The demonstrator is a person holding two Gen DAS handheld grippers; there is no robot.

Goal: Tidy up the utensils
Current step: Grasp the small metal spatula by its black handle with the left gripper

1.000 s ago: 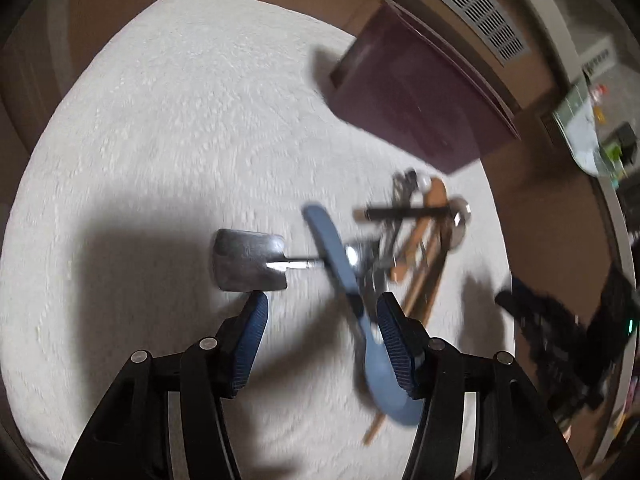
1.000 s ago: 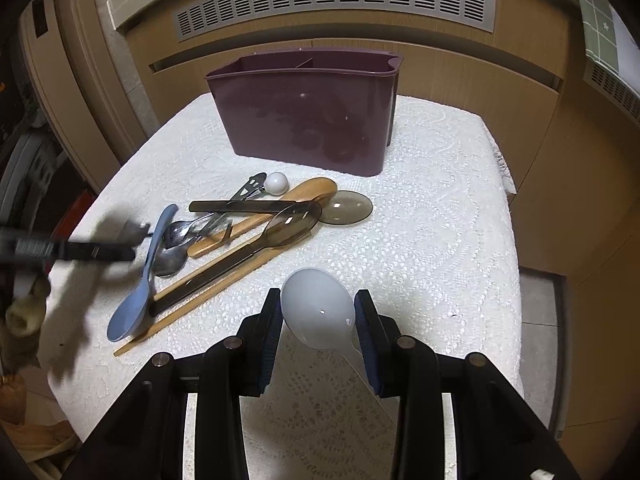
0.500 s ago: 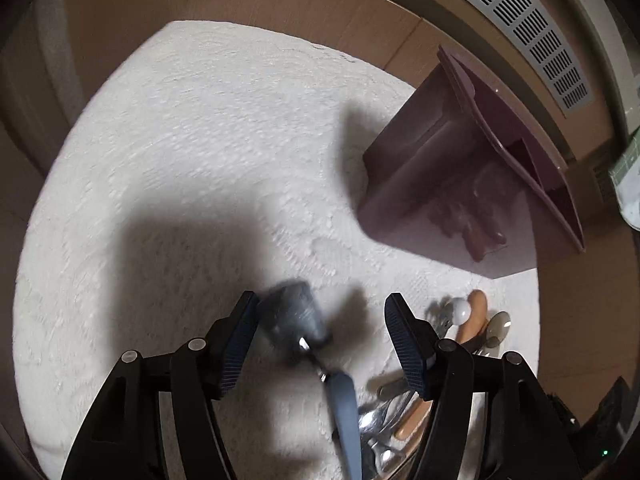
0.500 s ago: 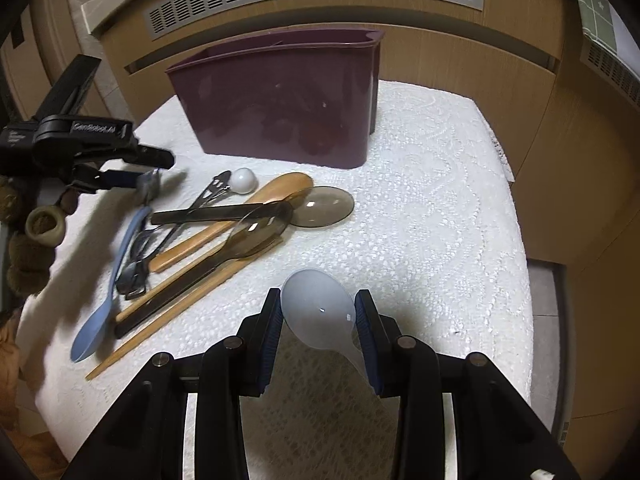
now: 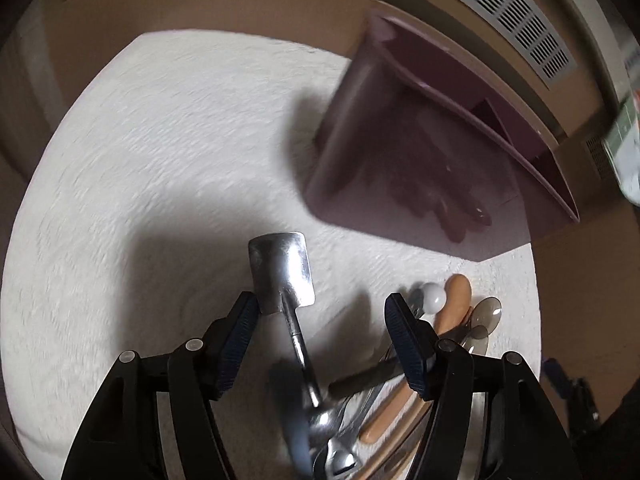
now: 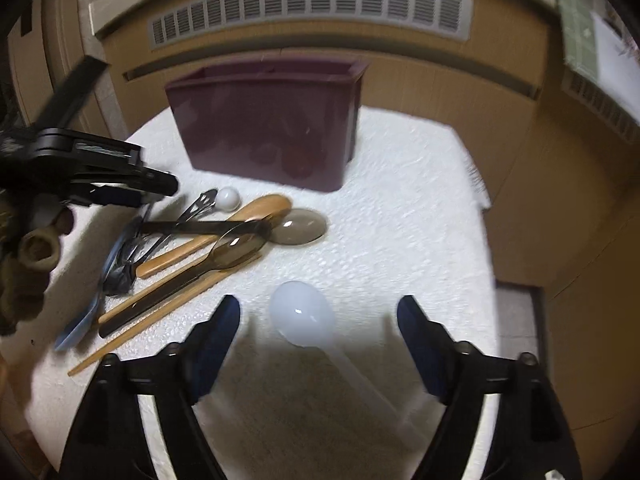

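A maroon utensil caddy [image 6: 272, 136] stands at the back of the white cloth; it also shows in the left wrist view [image 5: 420, 168]. A pile of utensils [image 6: 192, 244] lies in front of it: wooden, dark plastic and metal spoons and a blue spoon. My left gripper [image 5: 320, 336] is open over a metal shovel-shaped spoon [image 5: 284, 276], whose handle runs back between the fingers. My right gripper [image 6: 320, 340] is open wide, with a white plastic spoon [image 6: 302, 314] lying on the cloth between its fingers. The left gripper also shows in the right wrist view [image 6: 120, 188].
The table is covered by a white lace cloth [image 6: 400, 208] and drops off at the right edge. A wooden cabinet with a vent grille [image 6: 312, 4] stands behind it. The pile also shows in the left wrist view [image 5: 400, 400].
My right gripper has opened and let go of the white spoon, which now lies on the cloth. My left gripper has swung toward the caddy, with the metal spoon now between its open fingers.
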